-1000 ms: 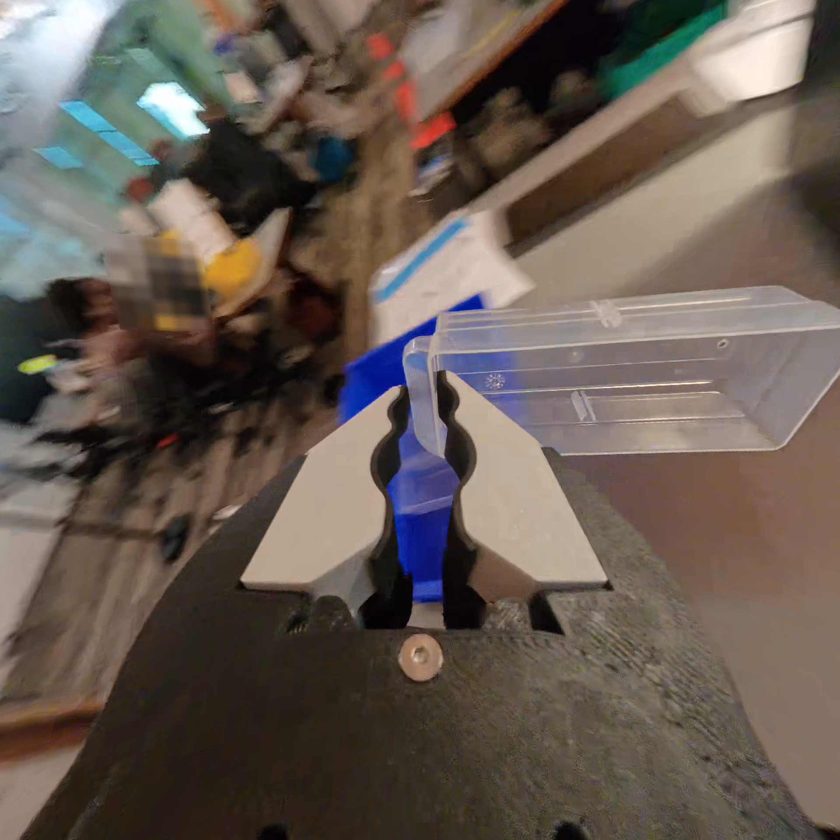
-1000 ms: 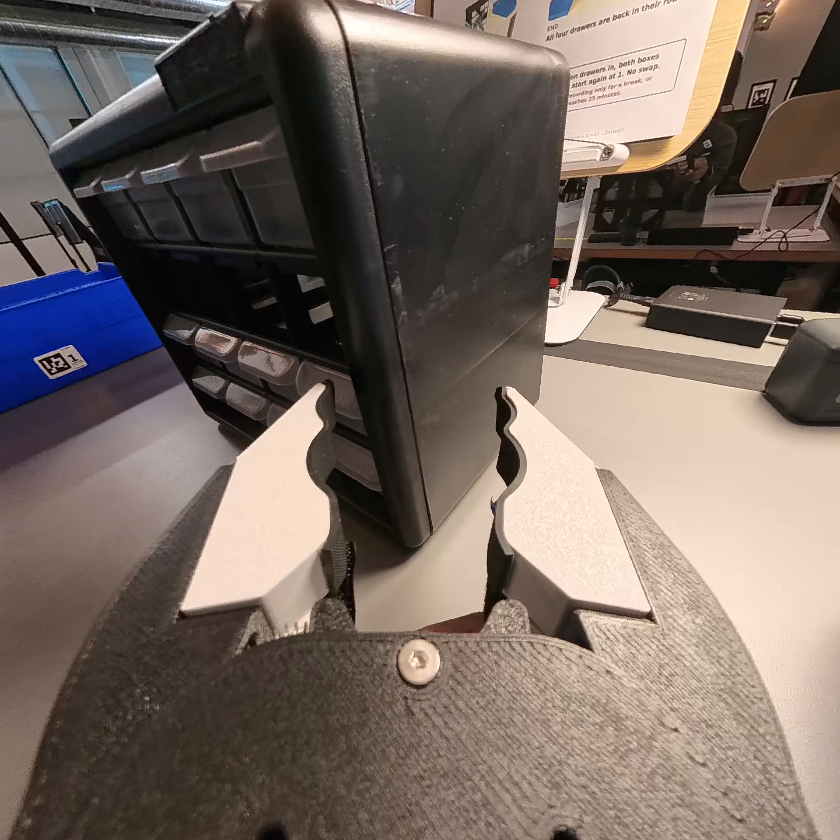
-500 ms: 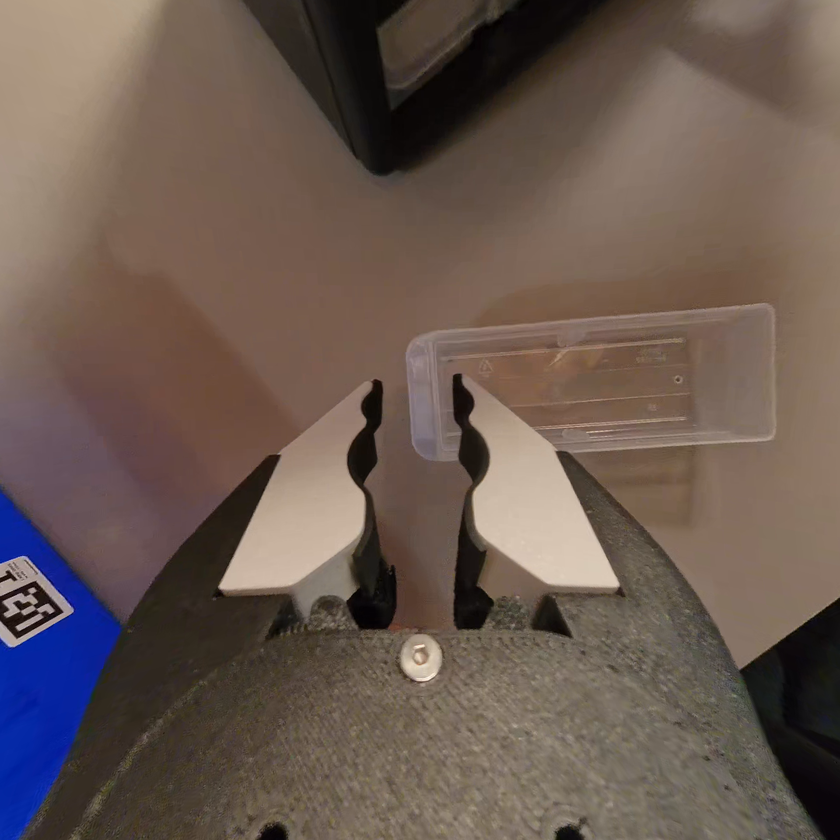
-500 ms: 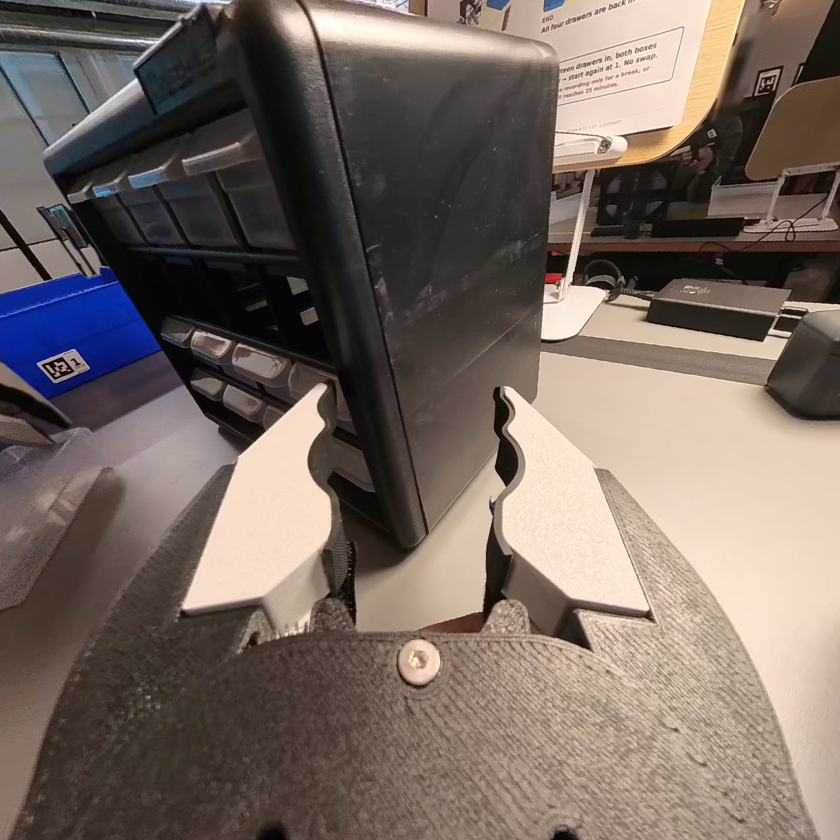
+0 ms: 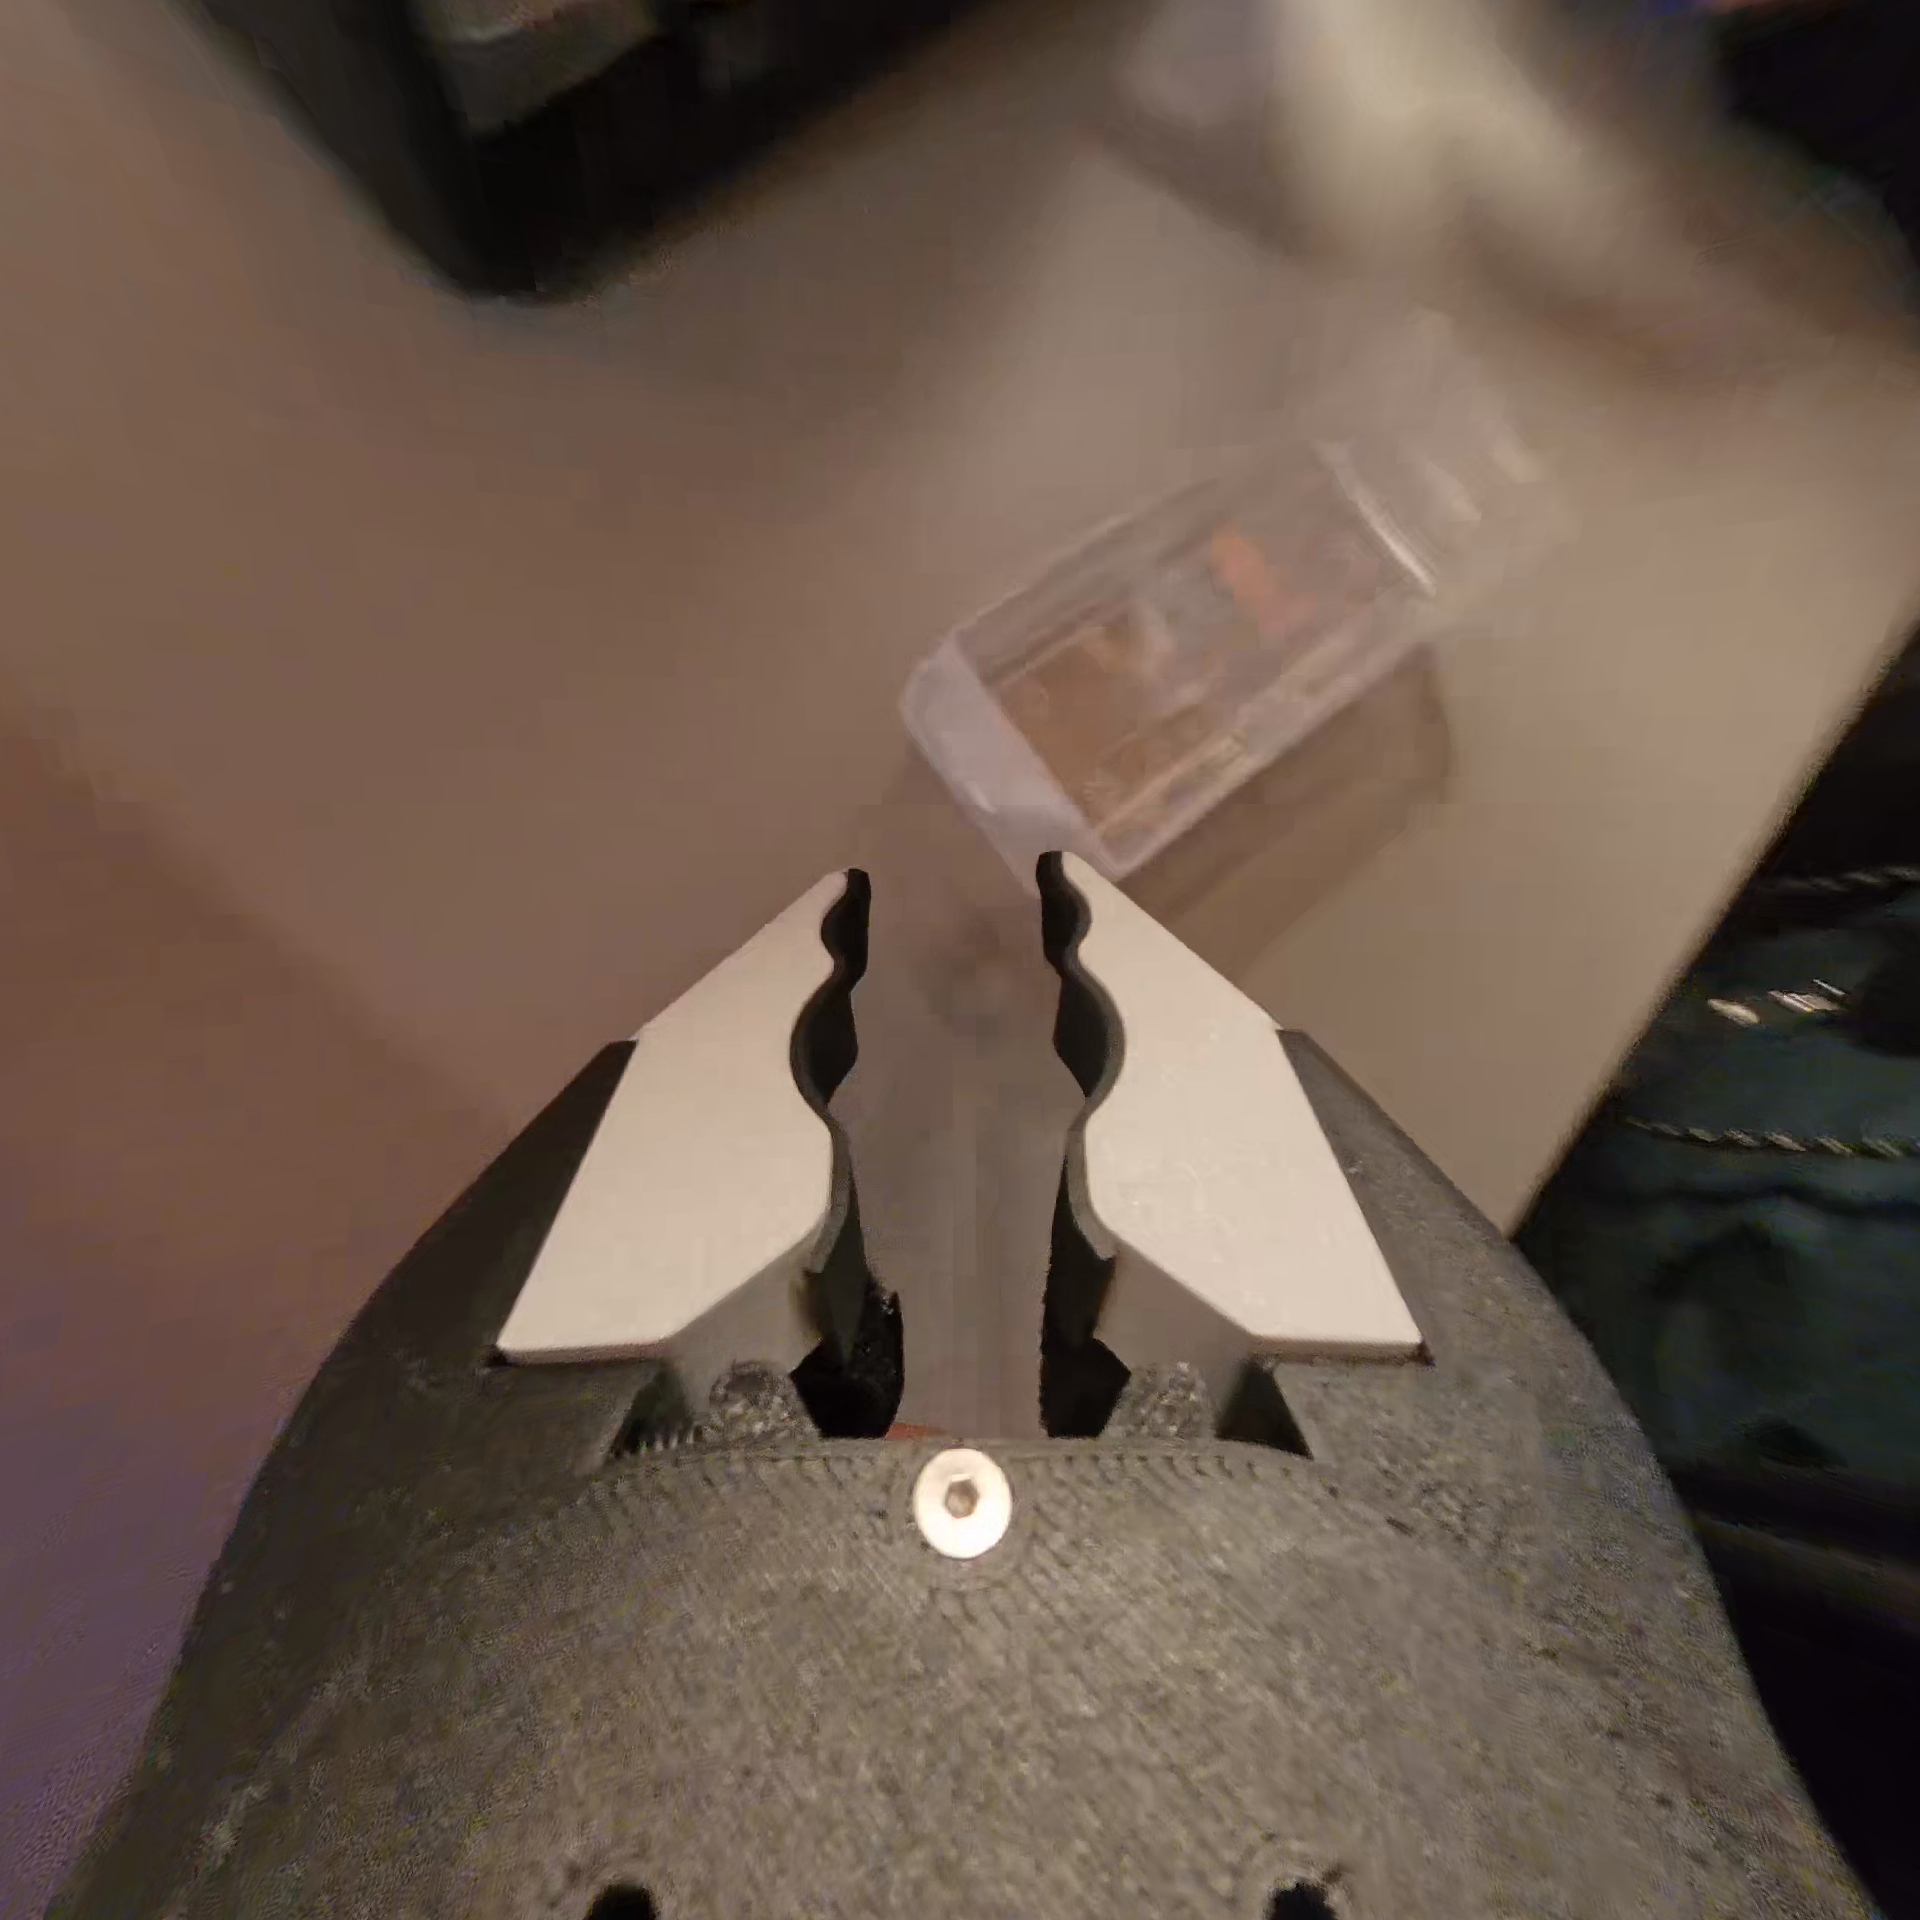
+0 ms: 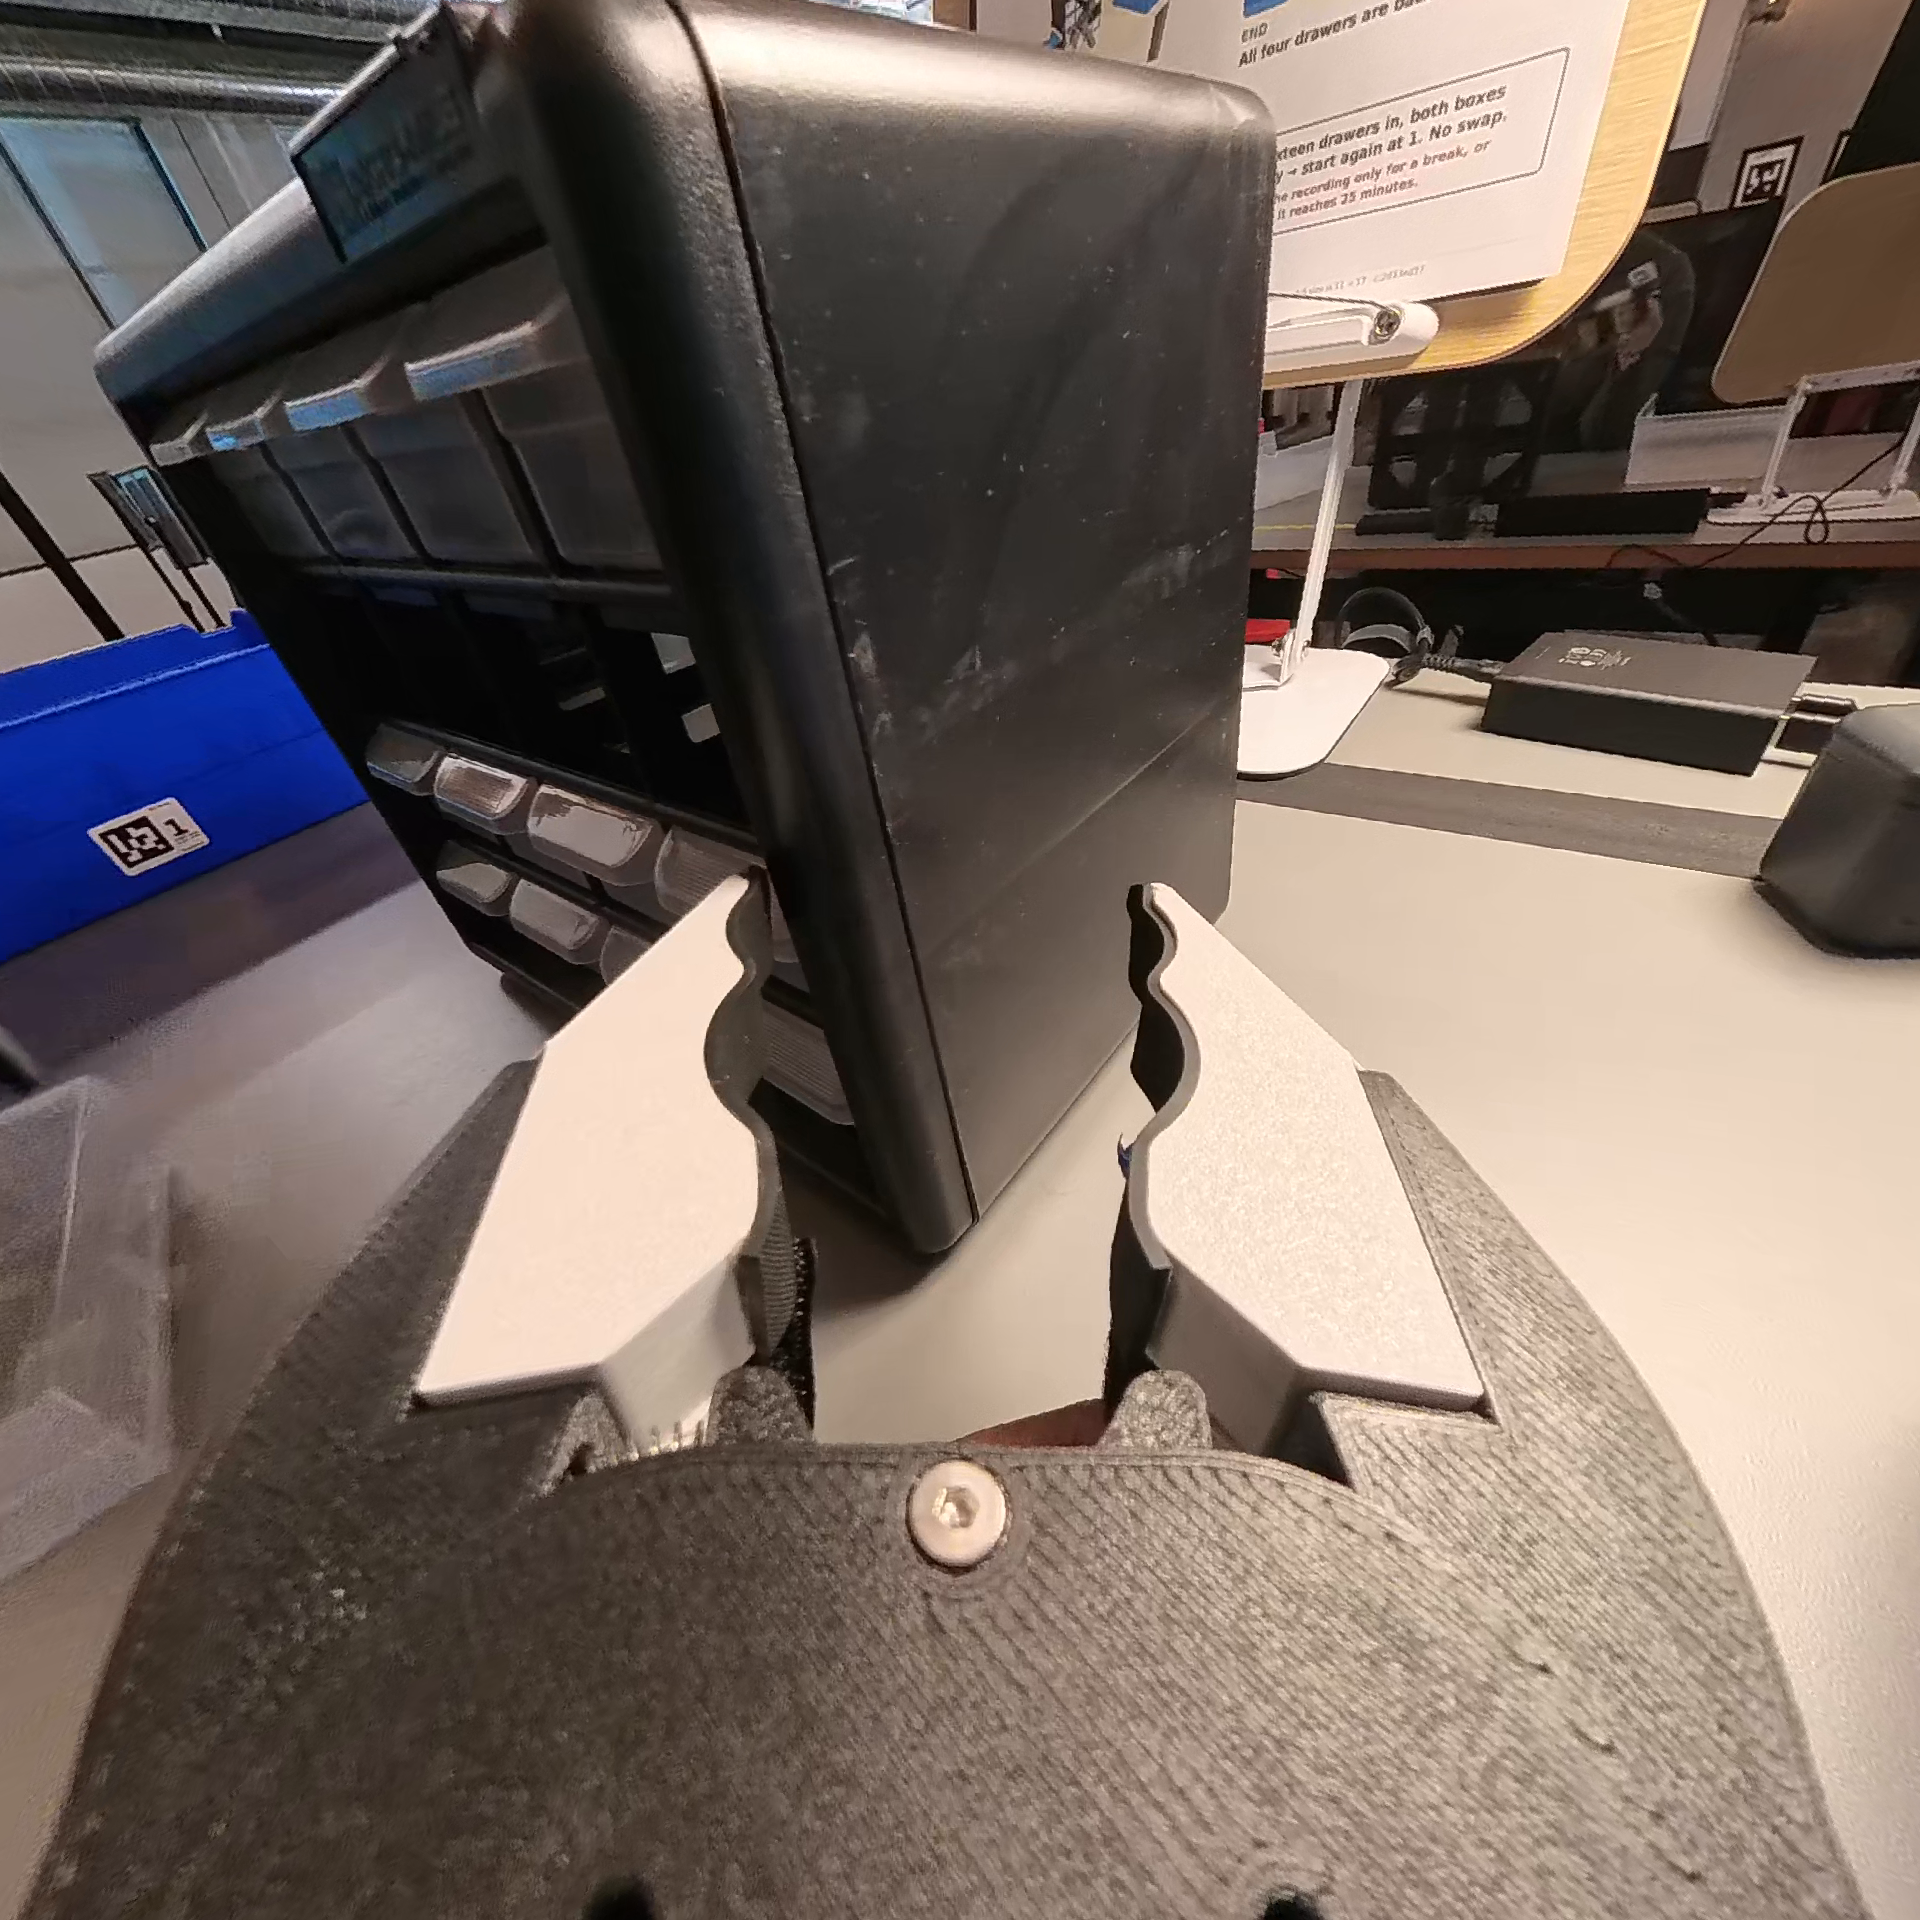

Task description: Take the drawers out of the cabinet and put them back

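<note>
In the left wrist view my left gripper (image 5: 951, 883) is open and empty above the beige table (image 5: 416, 623). A clear plastic drawer (image 5: 1195, 675) lies on the table just beyond my right fingertip, slanted up to the right and blurred by motion. The black cabinet's lower corner (image 5: 520, 156) shows at the top left. In the right wrist view my right gripper (image 6: 940, 904) is open and empty, low over the table, facing the front right corner of the black cabinet (image 6: 987, 520). Clear drawers fill its top row (image 6: 468, 468) and lower rows (image 6: 582, 831); the second row looks open. The loose drawer shows as a blur at the left edge (image 6: 62, 1299).
A blue bin (image 6: 125, 748) with a square marker stands left of the cabinet. A white lamp base (image 6: 1299, 717), a black power brick (image 6: 1642, 696) and a dark grey object (image 6: 1849, 842) sit at the back right. The table's edge (image 5: 1662, 935) runs diagonally at the right.
My left gripper carried the clear drawer down to the table, opened its jaws and let it go, then drew back from it. My right gripper has hardly moved.
</note>
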Available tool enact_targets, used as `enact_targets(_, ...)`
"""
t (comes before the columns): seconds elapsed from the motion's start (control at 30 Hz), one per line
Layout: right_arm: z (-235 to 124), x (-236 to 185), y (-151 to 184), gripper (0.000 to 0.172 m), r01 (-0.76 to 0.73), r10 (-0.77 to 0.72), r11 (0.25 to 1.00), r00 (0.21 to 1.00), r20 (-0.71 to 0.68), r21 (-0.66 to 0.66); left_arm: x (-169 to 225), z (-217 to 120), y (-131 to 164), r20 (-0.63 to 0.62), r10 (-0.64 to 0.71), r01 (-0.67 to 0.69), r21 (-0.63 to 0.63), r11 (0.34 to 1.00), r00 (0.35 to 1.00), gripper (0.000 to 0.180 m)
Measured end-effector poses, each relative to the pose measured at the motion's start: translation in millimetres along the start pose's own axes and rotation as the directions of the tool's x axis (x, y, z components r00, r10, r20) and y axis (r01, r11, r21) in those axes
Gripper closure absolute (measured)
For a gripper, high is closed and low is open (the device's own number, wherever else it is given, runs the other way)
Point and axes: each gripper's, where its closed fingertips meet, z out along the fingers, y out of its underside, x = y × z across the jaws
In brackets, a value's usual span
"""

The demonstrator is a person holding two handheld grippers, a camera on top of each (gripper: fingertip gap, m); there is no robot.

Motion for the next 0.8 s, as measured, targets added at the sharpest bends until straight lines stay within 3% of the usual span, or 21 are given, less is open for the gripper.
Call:
enact_targets(0.03,0,0,0,0.1,0.002,-0.002,1.0,1.0,0.001,-0.001,17,1,0,-0.061,0.036,-0.035,0.01,0.999,0.997,0.146)
enact_targets(0.1,0,-1,0,0.1,0.005,-0.005,1.0,1.0,0.001,-0.001,36,2,0,-0.113,0.155,-0.152,0.035,0.988,0.981,0.139)
enact_targets(0.2,0,0,0,0.1,0.001,-0.001,1.0,1.0,0.002,-0.001,34,2,-10,-0.025,0.417,-0.412,0.099,0.906,0.909,0.126)
enact_targets(0.27,0,-1,0,0.101,-0.003,0.003,1.0,1.0,0.008,0.001,25,3,-18,0.073,0.573,-0.577,0.1,0.811,0.817,0.115)
enact_targets(0.37,-1,0,-1,0.103,-0.015,0.015,1.0,1.0,0.015,0.007,15,2,-19,0.132,0.765,-0.774,0.029,0.633,0.631,0.115)
enact_targets(0.57,0,-3,0,0.105,-0.011,0.011,1.0,0.999,0.035,-0.003,21,13,-16,0.088,0.908,-0.908,-0.054,0.415,0.409,0.115)
enact_targets(0.67,0,-4,0,0.106,-0.008,0.008,1.0,0.999,0.04,-0.002,39,22,-19,0.087,0.925,-0.927,-0.028,0.373,0.369,0.12)
enact_targets(0.8,0,-5,0,0.107,-0.005,0.005,1.0,0.999,0.044,-0.004,81,22,-28,0.061,0.921,-0.92,0.108,0.377,0.384,0.12)
